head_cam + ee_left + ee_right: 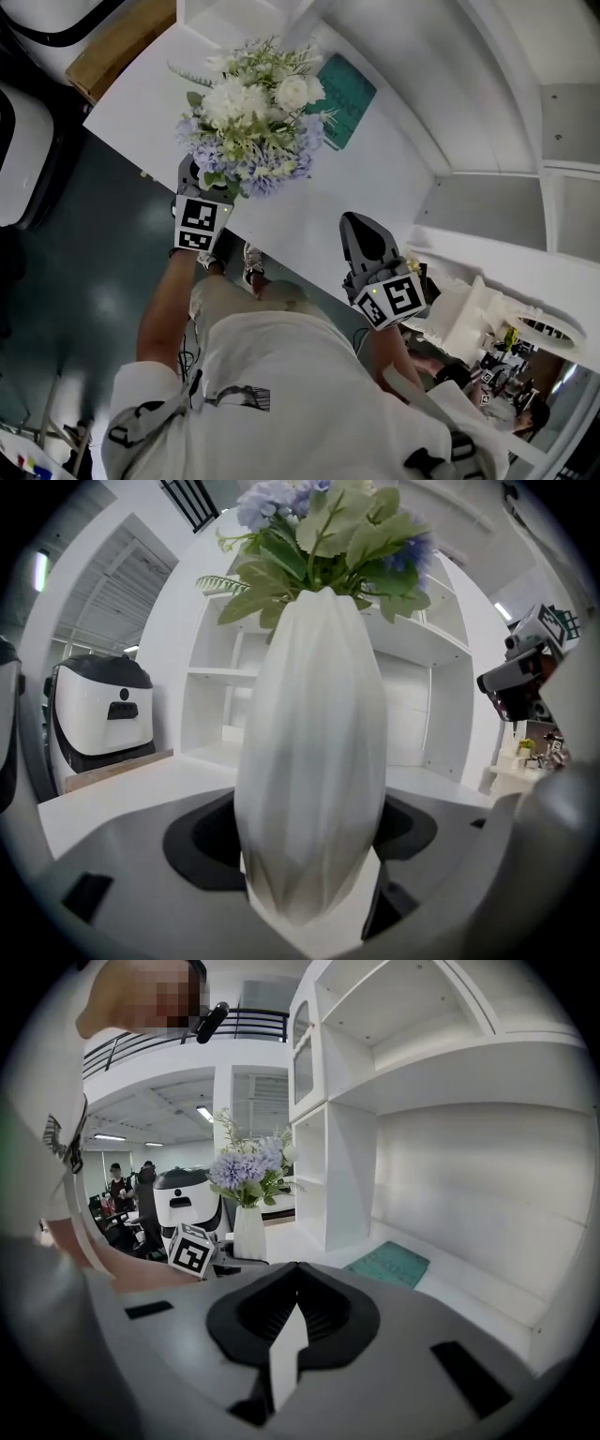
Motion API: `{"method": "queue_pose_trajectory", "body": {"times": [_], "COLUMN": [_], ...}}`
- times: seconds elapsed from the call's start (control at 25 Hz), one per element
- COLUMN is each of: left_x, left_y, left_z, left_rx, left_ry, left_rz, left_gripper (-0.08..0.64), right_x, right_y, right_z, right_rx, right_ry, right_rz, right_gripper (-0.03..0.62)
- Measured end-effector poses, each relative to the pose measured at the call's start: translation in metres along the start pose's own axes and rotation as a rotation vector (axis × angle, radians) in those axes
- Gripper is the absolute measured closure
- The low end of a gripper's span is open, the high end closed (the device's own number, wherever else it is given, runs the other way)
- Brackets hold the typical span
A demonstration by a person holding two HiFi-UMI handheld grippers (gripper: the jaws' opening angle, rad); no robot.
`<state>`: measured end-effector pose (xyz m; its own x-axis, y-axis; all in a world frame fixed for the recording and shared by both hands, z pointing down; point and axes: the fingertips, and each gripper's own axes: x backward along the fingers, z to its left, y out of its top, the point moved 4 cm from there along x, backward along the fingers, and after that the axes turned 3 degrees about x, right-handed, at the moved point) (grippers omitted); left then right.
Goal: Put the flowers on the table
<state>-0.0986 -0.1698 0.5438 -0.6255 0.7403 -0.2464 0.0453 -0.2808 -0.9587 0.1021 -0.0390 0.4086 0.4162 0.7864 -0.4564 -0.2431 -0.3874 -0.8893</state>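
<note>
A bouquet of white and lilac flowers [253,112] stands in a tall ribbed white vase [314,761]. My left gripper [208,183] is shut on the vase's lower body and holds it upright at the near edge of the white table [384,178]. In the left gripper view the vase fills the space between the jaws, with leaves and blooms [328,536] above. My right gripper [361,234] hovers over the table's near edge to the right, shut with nothing in it. The right gripper view shows the vase [248,1232] to its left.
A teal mat [342,98] lies on the table behind the flowers, by the white shelf unit [422,1101]. A white and black machine [103,714] stands off to the left. White clutter [469,309] sits at the right.
</note>
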Motion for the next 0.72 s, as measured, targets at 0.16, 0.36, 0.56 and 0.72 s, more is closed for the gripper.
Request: {"method": "queue_pose_trajectory", "body": {"times": [0.16, 0.36, 0.56, 0.72], "left_x": [-0.009, -0.026, -0.037, -0.045], "left_y": [-0.006, -0.011, -0.016, -0.020], "left_z": [0.002, 0.006, 0.010, 0.008], "left_rx": [-0.003, -0.014, -0.010, -0.030], "left_ry": [-0.019, -0.062, -0.105, -0.127], "left_rz": [0.007, 0.014, 0.009, -0.019], "left_gripper": [0.181, 0.180, 0.181, 0.181], "right_x": [-0.009, -0.019, -0.018, -0.010], "right_y": [-0.001, 0.002, -0.001, -0.009], "right_z": [0.007, 0.002, 0.002, 0.005], "right_rx": [0.000, -0.002, -0.018, -0.015], "right_ry": [0.003, -0.026, -0.074, -0.114], "right_rz": [0.013, 0.016, 0.037, 0.041], "right_gripper": [0.583, 0.583, 0.583, 0.583]}}
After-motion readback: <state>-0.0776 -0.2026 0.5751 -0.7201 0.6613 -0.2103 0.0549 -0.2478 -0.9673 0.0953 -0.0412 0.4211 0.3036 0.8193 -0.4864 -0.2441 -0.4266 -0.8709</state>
